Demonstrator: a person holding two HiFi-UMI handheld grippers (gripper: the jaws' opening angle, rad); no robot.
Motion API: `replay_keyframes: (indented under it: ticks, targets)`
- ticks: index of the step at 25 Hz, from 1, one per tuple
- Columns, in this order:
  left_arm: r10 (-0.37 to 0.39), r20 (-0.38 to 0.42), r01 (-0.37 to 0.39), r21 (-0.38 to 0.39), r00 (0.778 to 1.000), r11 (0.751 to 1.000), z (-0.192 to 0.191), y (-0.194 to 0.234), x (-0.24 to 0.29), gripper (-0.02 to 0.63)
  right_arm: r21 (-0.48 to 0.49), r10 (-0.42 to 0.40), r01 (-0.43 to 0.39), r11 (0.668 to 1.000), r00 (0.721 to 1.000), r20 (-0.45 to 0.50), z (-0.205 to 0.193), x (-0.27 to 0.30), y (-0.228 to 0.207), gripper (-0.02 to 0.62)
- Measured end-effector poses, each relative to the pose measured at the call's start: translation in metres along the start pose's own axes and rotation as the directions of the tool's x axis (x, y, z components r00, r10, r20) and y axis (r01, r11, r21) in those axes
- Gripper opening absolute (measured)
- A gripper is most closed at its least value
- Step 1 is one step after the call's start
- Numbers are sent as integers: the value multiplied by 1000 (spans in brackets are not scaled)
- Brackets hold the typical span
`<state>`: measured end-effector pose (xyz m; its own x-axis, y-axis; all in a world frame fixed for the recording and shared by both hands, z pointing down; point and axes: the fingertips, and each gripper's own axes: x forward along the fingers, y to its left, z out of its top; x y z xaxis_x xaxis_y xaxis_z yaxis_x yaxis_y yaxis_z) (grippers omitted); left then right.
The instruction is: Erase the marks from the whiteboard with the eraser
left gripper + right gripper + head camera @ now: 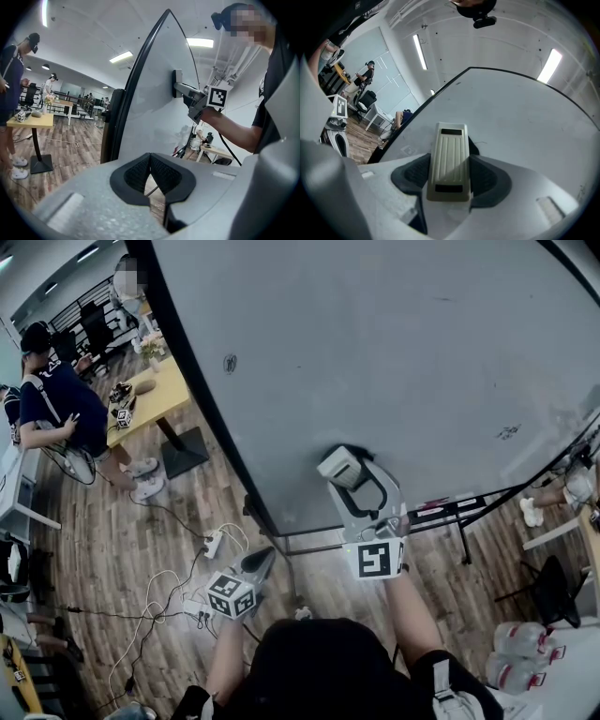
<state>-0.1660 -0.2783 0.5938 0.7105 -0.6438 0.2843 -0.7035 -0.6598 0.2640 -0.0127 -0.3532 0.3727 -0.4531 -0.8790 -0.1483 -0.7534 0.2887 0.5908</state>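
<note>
Right tool [450, 172] clamps cream ribbed plastic eraser [449, 150] by its long sides; probably light, rigid. Left tool [150, 171] closed, empty.

Counting one whiteboard [375, 352], one eraser [339, 468], one yellow table [161, 395], plus one left gripper [266, 557] and one right gripper [351, 476], each carrying one marker cube [232, 594].

Wood-plank floor [89, 545], yellow table [159, 395], ceiling strip lights [121, 57].
</note>
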Motion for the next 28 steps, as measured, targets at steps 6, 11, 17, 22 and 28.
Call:
replay_keyframes:
  ticks: [6, 11, 17, 22, 28]
  targets:
    - [2, -1, -2, -3, 1000, 1000, -2, 7, -2, 11, 0, -10, 10, 1000, 1000, -11, -2, 2, 2, 255]
    - [2, -2, -2, -4, 1000, 1000, -4, 12, -4, 11, -1, -27, 27, 1000, 1000, -9, -2, 3, 3, 255]
    - [0, -6, 0, -1, 1000, 1000, -6, 20, -11, 11, 5, -22, 22, 1000, 1000, -19, 4, 8, 16, 255]
    - [9, -3, -9, -1, 1000, 1000, -6, 28, -21, 11, -11, 10, -10, 1000, 1000, 17, 20, 19, 39, 255]
    - [45, 3, -45, -14, 999, 999, -8, 44, -40, 11, -5, 35, -35, 999, 999, 33, 33, 28, 62, 255]
